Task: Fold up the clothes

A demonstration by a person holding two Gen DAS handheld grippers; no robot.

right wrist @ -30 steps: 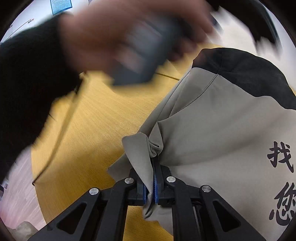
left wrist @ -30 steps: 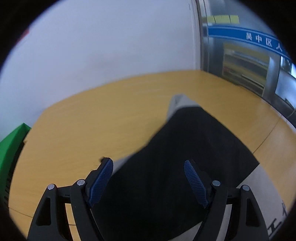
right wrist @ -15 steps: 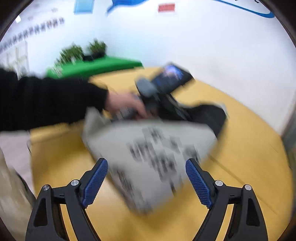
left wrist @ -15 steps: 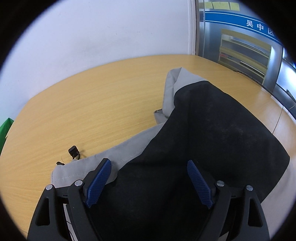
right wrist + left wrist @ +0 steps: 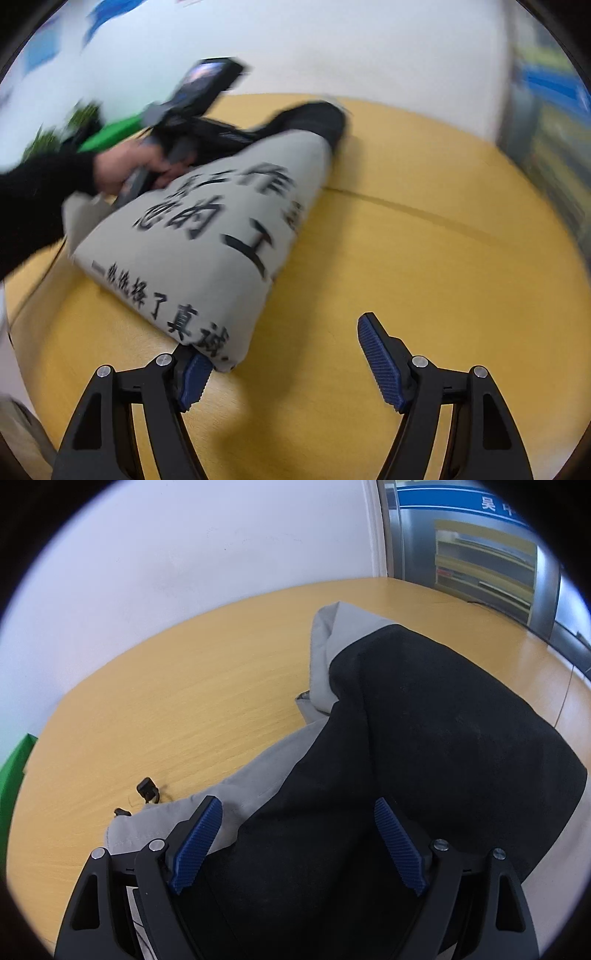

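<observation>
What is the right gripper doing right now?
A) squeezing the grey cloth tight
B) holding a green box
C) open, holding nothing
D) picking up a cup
C: the right gripper has its jaws spread wide with only bare wooden table between them, and the folded grey garment with black writing just lies beside its left finger.

Left gripper [image 5: 297,843]: black plastic frame with triangular cut-outs, silver screw heads at the finger pivots, ribbed blue pads [image 5: 195,843] on both fingers. Right gripper [image 5: 284,363]: same build, with black arms, silver screws and blue ribbed pads [image 5: 380,363]. The person's left hand [image 5: 127,168] emerges from a black knit sleeve [image 5: 35,206]; the handheld unit carries a dark-framed screen [image 5: 207,79], blurred.
</observation>
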